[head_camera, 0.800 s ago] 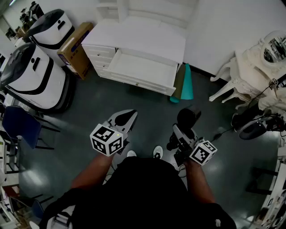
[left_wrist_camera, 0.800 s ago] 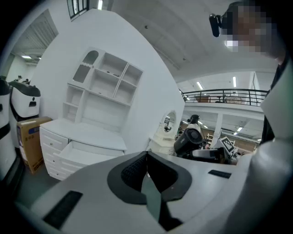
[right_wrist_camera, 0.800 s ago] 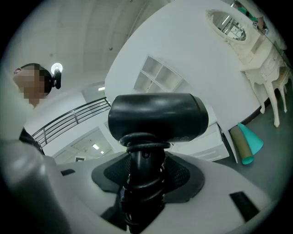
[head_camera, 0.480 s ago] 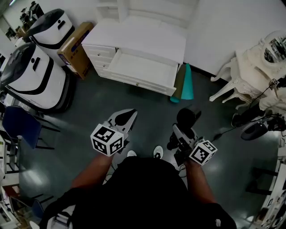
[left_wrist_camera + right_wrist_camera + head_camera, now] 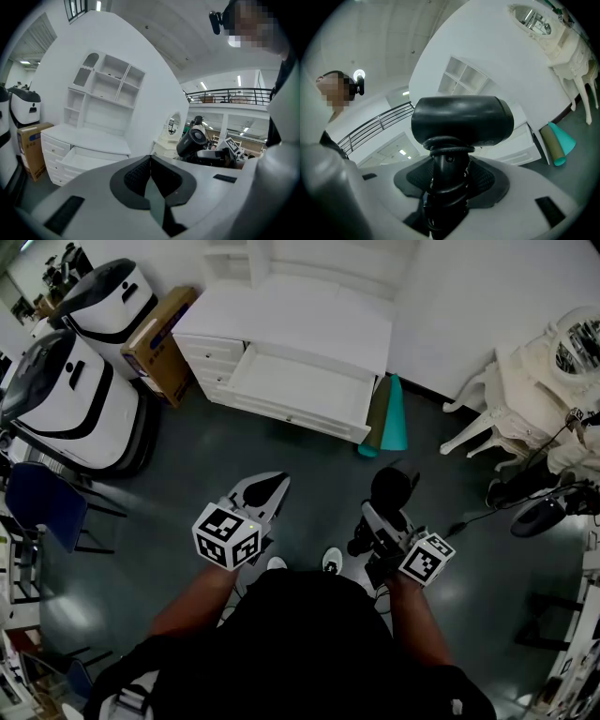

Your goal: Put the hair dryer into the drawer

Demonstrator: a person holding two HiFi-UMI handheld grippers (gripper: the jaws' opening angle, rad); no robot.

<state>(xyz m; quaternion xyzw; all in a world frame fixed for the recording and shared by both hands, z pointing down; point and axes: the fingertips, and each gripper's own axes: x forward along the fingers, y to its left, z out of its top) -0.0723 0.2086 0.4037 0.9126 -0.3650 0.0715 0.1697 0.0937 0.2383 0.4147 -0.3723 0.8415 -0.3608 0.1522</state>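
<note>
While cord-wrapped, black hair dryer [image 5: 461, 119]

Reached both bare forearms forward from the bottom centre of the head view, left forearm [image 5: 192, 601] angling toward upper right, right forearm [image 5: 417, 620] angling toward upper left. Carried the left gripper [image 5: 266, 489] just left of the frame's middle, marker cube nearest the body, tips aimed at the top of the frame. Had its jaws pressed together, pads meeting along one line, nothing between them. Carried the right gripper [image 5: 377, 521] just right of the middle, beside the left but apart from it. Clamped its jaws, spread wide, on the handle of the hair dryer [image 5: 461, 119], pads against both sides, barrel past the tips.
</note>
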